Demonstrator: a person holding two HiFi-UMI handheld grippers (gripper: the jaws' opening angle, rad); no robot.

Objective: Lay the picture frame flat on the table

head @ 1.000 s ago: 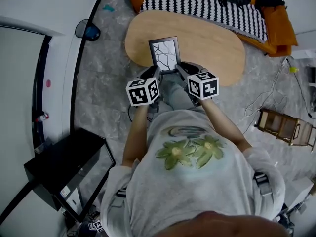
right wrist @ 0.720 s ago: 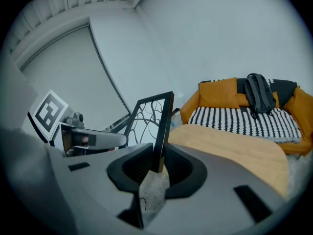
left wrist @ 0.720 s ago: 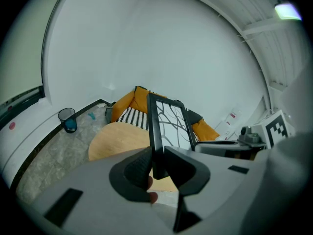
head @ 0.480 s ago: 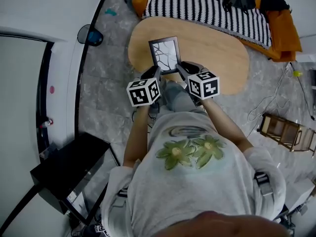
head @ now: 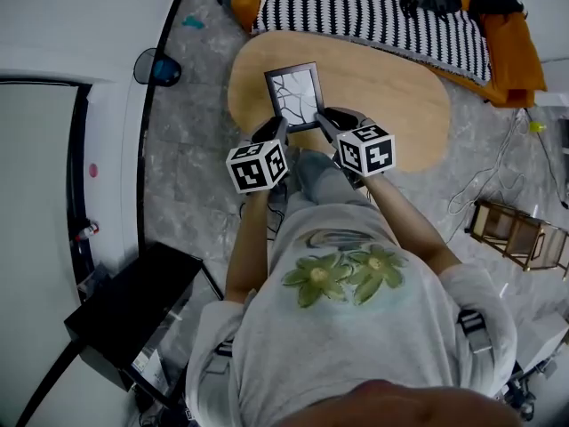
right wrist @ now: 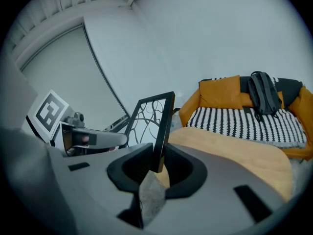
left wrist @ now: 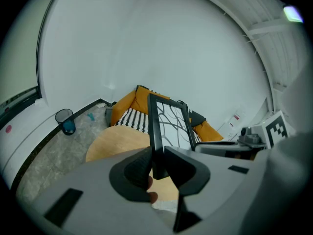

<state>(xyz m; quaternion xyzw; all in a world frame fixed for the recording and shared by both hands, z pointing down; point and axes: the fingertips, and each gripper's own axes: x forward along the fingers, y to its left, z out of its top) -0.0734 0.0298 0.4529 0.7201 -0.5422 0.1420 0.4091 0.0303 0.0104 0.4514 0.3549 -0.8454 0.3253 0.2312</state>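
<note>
1. Head view: black rectangular picture frame (head: 296, 96) with a branch print stands upright over the near end of the oval light-wood desk (head: 400, 105), between my left claw (head: 277, 133) and my right claw (head: 325, 123).
2. Left gripper view: my left claw (left wrist: 157, 160) is clamped on the frame's left edge, low down.
3. Right gripper view: my right claw (right wrist: 155, 165) is clamped on the frame's right edge, low down.
</note>
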